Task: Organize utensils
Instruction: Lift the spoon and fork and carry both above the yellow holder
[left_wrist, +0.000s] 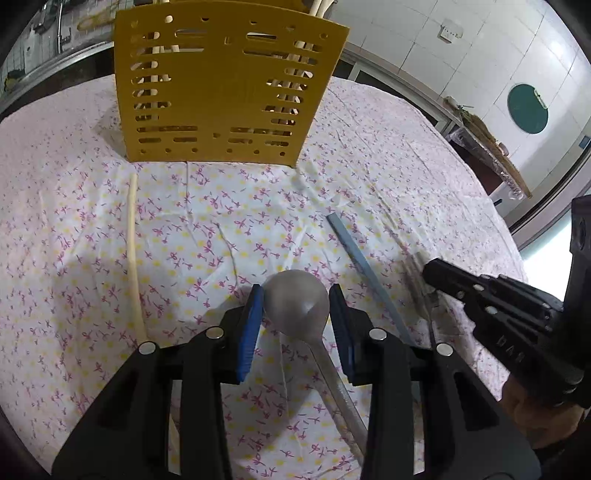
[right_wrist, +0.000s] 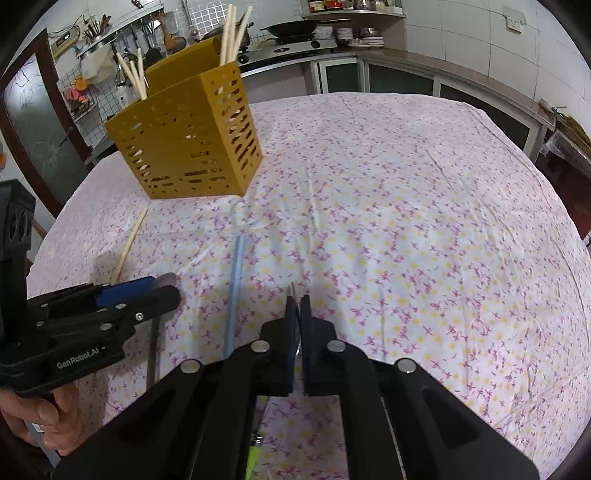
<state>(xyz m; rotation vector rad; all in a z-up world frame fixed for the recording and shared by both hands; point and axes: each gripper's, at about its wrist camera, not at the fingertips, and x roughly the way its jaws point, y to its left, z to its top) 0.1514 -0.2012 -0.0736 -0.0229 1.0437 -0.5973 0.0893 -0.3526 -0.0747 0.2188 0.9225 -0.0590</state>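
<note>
Grey metal spoon (left_wrist: 297, 300) lies on the floral tablecloth (left_wrist: 184, 229), bowl clamped between the blue pads of the left gripper (left_wrist: 295, 317). Right gripper (right_wrist: 297, 310) jaws together on a thin metal utensil (right_wrist: 291, 290); type unclear. Yellow perforated holder (left_wrist: 221, 85) stands beyond, chopsticks inside

the right gripper (right_wrist: 298, 302) fingers hide most of a thin metal utensil (right_wrist: 291, 290).
</note>
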